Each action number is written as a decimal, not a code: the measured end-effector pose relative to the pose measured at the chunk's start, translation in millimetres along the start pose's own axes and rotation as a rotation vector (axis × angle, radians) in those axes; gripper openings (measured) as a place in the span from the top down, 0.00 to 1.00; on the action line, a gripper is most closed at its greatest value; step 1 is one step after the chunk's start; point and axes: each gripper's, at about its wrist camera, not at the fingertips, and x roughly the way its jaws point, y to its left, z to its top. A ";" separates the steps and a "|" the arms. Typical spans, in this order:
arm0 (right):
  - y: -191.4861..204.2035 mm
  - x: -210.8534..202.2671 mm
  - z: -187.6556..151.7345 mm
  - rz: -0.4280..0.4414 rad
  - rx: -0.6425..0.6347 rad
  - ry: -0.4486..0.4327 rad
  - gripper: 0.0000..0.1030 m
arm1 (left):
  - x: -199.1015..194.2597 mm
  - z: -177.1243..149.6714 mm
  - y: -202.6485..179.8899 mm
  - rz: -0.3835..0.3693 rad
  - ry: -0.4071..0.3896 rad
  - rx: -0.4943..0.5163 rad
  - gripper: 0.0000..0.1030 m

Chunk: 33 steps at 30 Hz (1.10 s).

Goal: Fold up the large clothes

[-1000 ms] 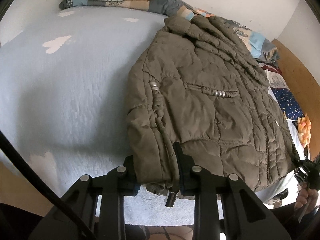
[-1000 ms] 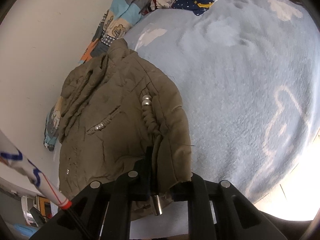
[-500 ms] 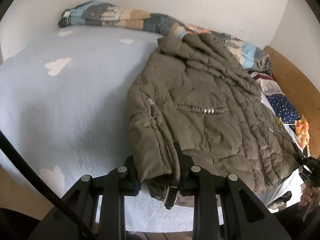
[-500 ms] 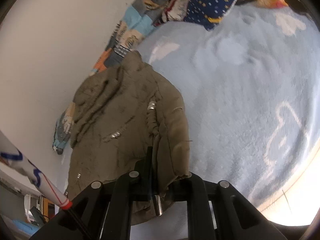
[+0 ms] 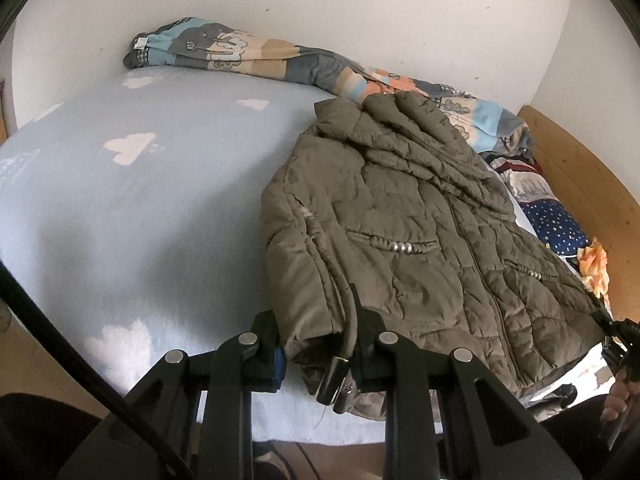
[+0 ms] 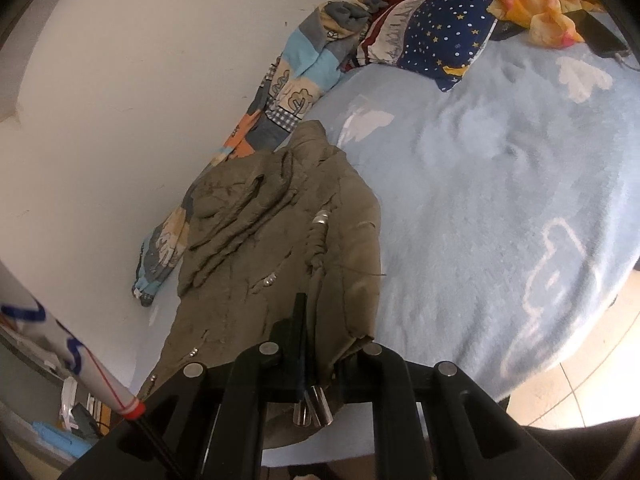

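— Lifting jacket hem higher off bed than before?
— Yes. Left gripper clamping one hem corner, right gripper pinching the other; collar lying by wall.

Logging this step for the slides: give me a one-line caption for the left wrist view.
Left tongs clamp the hem of an olive puffer jacket spread on a cloud-print bed.

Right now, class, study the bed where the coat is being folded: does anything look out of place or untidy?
The olive padded coat itself looks sound, gripped at its near hem. What stands out is the patterned quilt bunched along the wall, and the starry pillow with an orange cloth crumpled at the headboard.
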 end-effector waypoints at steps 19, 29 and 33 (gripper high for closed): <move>34.7 -14.8 35.4 0.036 -0.115 -0.025 0.90 | -22.7 62.2 1.1 -0.073 -0.063 0.045 0.78; 69.1 -6.1 92.1 0.110 -0.096 -0.039 0.90 | -19.8 117.8 -20.3 -0.092 -0.115 0.058 0.78; 85.2 0.9 115.7 0.118 -0.108 -0.058 0.90 | -17.3 148.7 -20.3 -0.089 -0.144 0.045 0.77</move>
